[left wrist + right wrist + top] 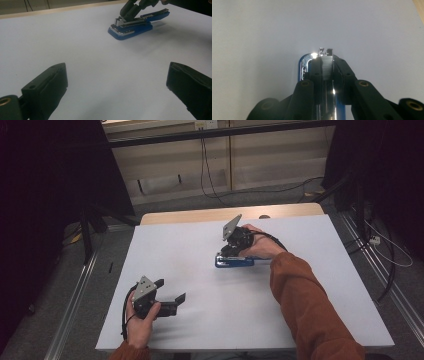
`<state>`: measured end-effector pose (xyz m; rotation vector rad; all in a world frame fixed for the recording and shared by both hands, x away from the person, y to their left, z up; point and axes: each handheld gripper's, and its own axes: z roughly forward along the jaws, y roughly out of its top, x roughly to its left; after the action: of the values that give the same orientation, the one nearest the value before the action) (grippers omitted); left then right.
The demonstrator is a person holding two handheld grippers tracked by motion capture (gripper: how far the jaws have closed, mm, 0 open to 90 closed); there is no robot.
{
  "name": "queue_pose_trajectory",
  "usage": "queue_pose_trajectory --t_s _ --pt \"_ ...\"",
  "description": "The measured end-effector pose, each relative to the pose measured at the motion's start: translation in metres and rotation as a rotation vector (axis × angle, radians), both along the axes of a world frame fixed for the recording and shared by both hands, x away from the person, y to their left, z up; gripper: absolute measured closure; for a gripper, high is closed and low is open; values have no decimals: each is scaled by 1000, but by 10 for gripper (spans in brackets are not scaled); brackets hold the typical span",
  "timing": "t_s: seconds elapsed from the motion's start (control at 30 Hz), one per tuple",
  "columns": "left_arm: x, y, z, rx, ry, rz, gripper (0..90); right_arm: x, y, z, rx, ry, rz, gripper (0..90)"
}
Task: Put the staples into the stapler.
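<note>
A blue stapler (236, 262) with a chrome top lies on the white table (210, 320), right of the middle. My right gripper (228, 252) comes down on its front end, and its jaws are shut on the stapler's metal upper arm (326, 65), lifted off the blue base (303, 65). From the left gripper view the stapler (130, 28) lies far off at the top, with the right gripper (127, 14) clamped on it. My left gripper (172, 289) rests near the table's front left, open, with only bare table between its fingers (50, 85).
A wooden strip (200, 215) runs along the table's far edge. Behind it, cables (205, 165) hang against a pale wall. Dark stands and cables (385, 250) flank the table on the floor. A person's orange sleeve (310, 305) reaches in from the lower right.
</note>
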<state>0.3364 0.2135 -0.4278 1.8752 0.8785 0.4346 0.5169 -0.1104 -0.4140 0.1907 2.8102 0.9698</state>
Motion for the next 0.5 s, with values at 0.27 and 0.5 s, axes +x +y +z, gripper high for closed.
queue_pose_trajectory --t_s 0.27,0.5 --pt "0 0 0 0 0 1 37 0 1 0 6 1 2 797" --pt "0 0 -1 -8 2 0 37 1 -4 1 27 12 -56 750"
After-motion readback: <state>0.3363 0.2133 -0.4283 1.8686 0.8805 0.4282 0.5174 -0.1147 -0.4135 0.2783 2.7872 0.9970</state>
